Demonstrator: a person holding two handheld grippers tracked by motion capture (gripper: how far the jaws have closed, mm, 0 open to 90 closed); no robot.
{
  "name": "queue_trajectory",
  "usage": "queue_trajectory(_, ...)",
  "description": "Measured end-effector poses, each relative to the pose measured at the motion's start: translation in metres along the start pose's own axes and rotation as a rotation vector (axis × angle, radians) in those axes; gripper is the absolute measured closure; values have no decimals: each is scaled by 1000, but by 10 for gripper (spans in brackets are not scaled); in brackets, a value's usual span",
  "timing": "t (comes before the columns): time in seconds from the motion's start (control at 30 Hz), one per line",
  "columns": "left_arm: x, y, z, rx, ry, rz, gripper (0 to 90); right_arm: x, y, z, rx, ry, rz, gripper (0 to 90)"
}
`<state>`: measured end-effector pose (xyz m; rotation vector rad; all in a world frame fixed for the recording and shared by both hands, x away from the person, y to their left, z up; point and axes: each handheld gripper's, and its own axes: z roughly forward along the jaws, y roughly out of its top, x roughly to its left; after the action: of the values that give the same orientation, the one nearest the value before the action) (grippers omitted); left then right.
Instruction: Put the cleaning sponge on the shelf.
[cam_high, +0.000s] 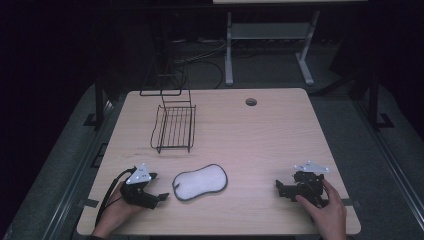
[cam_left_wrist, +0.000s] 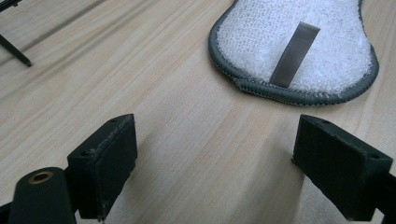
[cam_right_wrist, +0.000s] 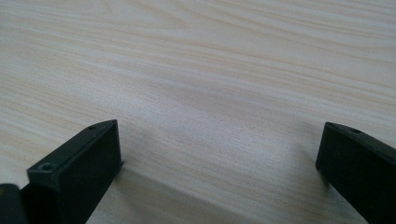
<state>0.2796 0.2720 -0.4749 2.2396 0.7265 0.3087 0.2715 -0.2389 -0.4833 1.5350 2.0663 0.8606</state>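
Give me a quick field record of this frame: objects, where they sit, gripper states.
surface: wooden table
pad: white scrubbing pad with grey edge, flat near the front edge; a grey strap runs across its top
rack: black wire rack, back left of the pad, nothing in it
left gripper: open, just left of the pad, not touching it
right gripper: open, over bare table, well right of the pad
held: nothing in either gripper
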Motion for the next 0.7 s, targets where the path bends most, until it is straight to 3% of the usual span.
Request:
queue_trajectory(0.3,4,6,-4,24,-2,-34,158,0,0,0,0,0,1,0)
queue_trajectory(0.33,4,9,-7,17,-11,-45,228,0,0,0,0,0,1,0)
queue_trajectory(0.4,5,10,-8,7,-17,-59,242,0,0,0,0,0,0,0)
queue_trajectory(0.43,5,12,-10,6,-30,-57,348,0,0,0,0,0,0,0)
queue_trajectory(0.47,5,14,-12,-15,-44,-58,402,0,0,0,0,0,0,0)
queue_trajectory(0.7,7,34,-19,-37,-96,-74,755,0,0,0,0,0,0,0)
